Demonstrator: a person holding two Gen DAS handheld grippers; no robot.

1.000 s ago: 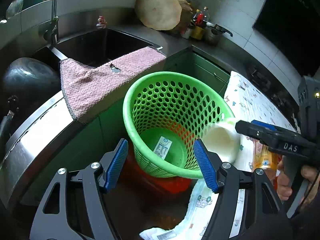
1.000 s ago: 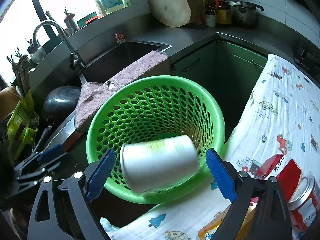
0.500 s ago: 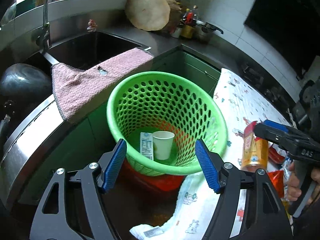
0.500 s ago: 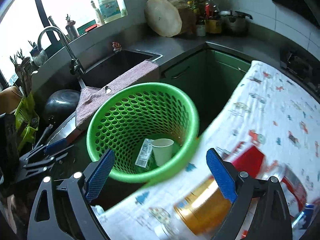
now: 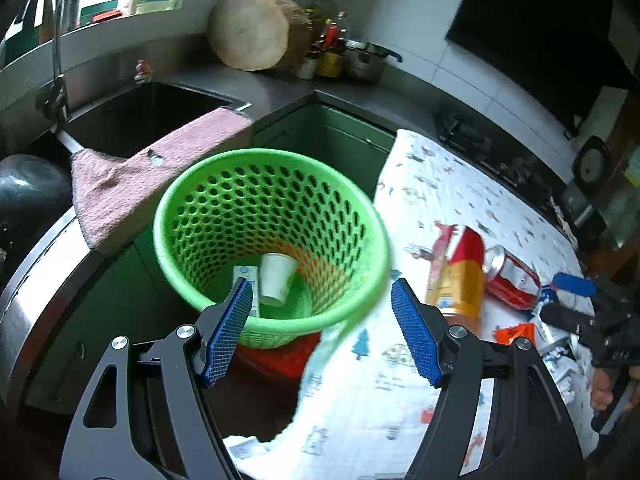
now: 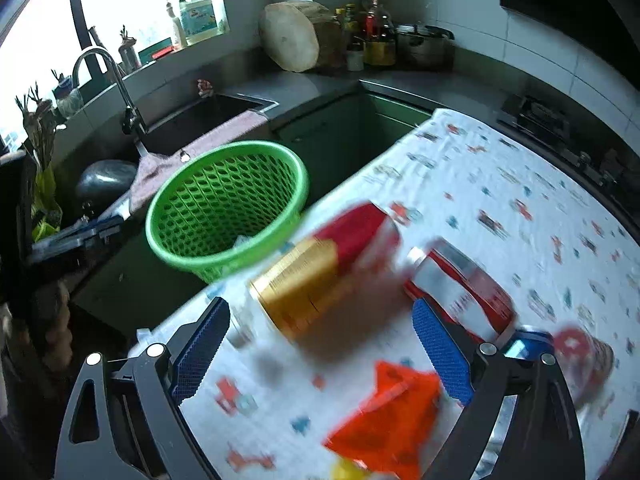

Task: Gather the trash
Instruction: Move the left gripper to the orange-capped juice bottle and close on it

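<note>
The green perforated basket (image 5: 272,236) stands beside the edge of the white printed cloth (image 5: 460,184) and holds a white paper cup (image 5: 276,280) and a small carton (image 5: 246,276) at its bottom. The left gripper (image 5: 320,332) hangs above the basket's near rim, jaws spread and empty. The right gripper (image 6: 320,356) hovers over the cloth, jaws spread wide with nothing between the pads. Beneath it lie a gold-and-red can (image 6: 320,276), a red-and-white can (image 6: 460,284) and an orange wrapper (image 6: 388,424), all blurred
</note>
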